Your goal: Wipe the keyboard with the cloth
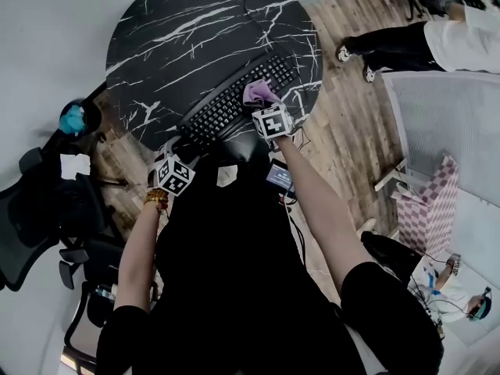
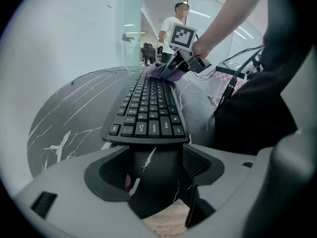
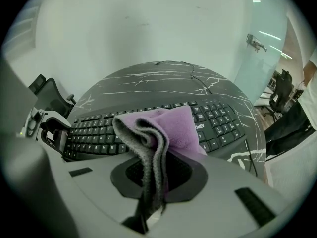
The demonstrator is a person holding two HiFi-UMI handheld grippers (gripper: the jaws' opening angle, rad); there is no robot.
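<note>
The right tool is clamped on a folded purple-and-grey cloth, whose loose end drapes forward from the jaws onto the keyboard. The left tool stands with its jaws apart and nothing between them but bare table.

In the head view the keyboard lies on the round black marble table with its long axis running from about 8 o'clock to 2 o'clock. The cloth sits toward the 2 o'clock end, and the left tool waits just off the 8 o'clock end. From the right tool, most of the keys stretch away toward 9 o'clock, with the number pad at 3 o'clock. My reading is that the wiping stroke must travel along that long axis, and the right hand is the one placed to do it.

The cloth hides the keys beneath it, so how firmly it presses on them is unclear. The person's body covers the table's near edge in the head view. I cannot tell whether the left tool touches the keyboard's end.
</note>
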